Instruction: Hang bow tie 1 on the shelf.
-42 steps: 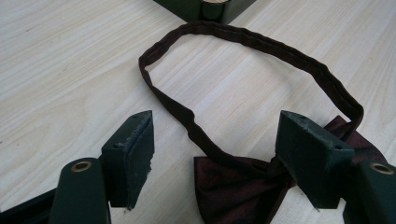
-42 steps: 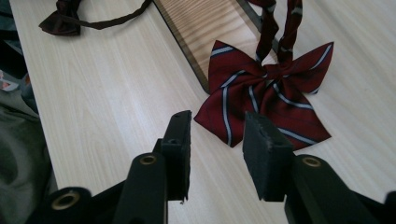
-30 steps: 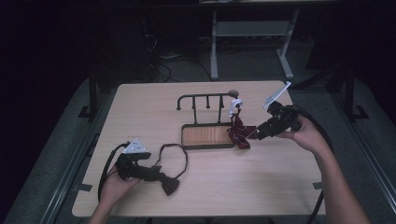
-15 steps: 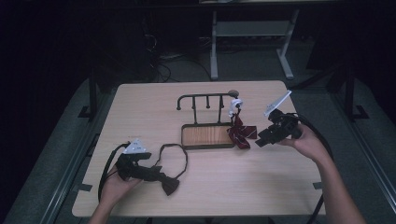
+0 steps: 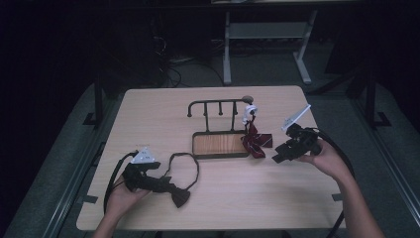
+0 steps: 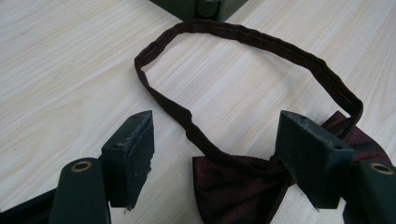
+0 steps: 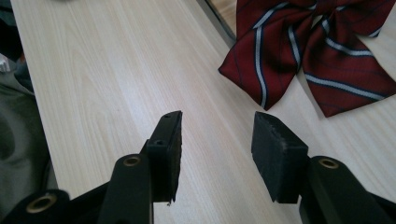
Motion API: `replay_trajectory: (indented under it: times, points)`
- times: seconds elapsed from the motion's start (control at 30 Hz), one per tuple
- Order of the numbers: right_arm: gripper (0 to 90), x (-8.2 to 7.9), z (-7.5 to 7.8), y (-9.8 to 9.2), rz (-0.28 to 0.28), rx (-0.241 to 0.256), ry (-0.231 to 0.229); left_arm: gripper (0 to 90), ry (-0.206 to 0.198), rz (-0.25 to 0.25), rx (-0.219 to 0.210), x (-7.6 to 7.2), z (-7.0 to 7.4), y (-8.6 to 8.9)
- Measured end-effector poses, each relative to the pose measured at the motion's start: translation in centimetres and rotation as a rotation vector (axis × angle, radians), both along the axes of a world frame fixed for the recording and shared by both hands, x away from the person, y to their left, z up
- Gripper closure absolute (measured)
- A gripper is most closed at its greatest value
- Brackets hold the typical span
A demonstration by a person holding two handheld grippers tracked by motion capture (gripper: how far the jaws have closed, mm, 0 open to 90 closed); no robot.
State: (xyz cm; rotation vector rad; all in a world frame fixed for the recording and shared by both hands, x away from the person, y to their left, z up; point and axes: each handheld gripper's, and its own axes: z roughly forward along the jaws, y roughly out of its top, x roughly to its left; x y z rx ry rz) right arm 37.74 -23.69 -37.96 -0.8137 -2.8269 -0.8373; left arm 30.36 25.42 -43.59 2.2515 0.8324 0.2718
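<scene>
Your striped bow tie (image 5: pixel 256 141) is already draped at the right end of the rack (image 5: pixel 218 106), hanging from it down onto the rack's wooden base — that half looks done. Your right tongs (image 5: pixel 278 156) sit just right of it, jaws apart and empty. What's left is the dark bow tie (image 6: pixel 243 184), lying flat on the worktop (image 5: pixel 163 111) in front of the rack, its strap looped toward the base. Your left tongs (image 6: pixel 215 158) straddle its knot, jaws wide — no grip yet.
</scene>
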Motion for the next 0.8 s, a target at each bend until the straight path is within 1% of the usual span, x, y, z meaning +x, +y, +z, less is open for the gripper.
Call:
replay_trajectory:
  times: [0.07, 0.23, 0.27, 0.4, 0.5, 0.53, 0.57, 0.6, 0.63, 0.8]
  points:
    - [52.2, -0.1, -0.1, 0.0, 0.005, -0.004, -0.002, 28.7, -0.003, 0.001, 0.0, 0.0, 0.0, 0.0]
    - [50.8, -0.8, -0.6, 0.1, 0.009, 0.008, -0.004, 28.7, 0.002, 0.001, 0.001, -0.1, -0.1, 0.1]
    - [50.2, -1.1, -0.9, 0.2, 0.007, 0.019, -0.004, 28.7, 0.005, 0.001, 0.0, 0.0, -0.1, 0.0]
    - [49.8, -1.5, -1.4, 0.3, 0.007, 0.027, -0.006, 28.6, 0.003, -0.007, 0.005, -0.1, -0.2, -0.2]
    - [49.5, -1.8, -1.7, 0.3, 0.004, 0.025, -0.006, 28.6, 0.002, -0.015, 0.016, -0.1, -0.1, -0.1]
    - [48.7, -1.9, -1.9, 0.3, -0.005, 0.031, -0.01, 28.6, 0.005, -0.013, 0.016, -0.1, -0.1, -0.2]
    - [48.7, -1.9, -1.9, 0.3, -0.005, 0.031, -0.01, 28.7, 0.005, -0.013, 0.016, -0.1, -0.1, -0.2]
    - [47.9, -2.0, -2.0, 0.2, -0.007, 0.03, -0.02, 28.7, 0.006, -0.012, 0.016, -0.1, -0.1, -0.2]
    - [47.9, -2.1, -1.9, 0.2, -0.014, 0.032, -0.013, 28.6, 0.004, -0.01, 0.017, -0.2, -0.1, -0.2]
    - [47.5, -2.4, -2.1, 0.2, -0.01, 0.023, -0.025, 28.6, 0.002, -0.008, 0.022, -0.2, 0.0, -0.2]
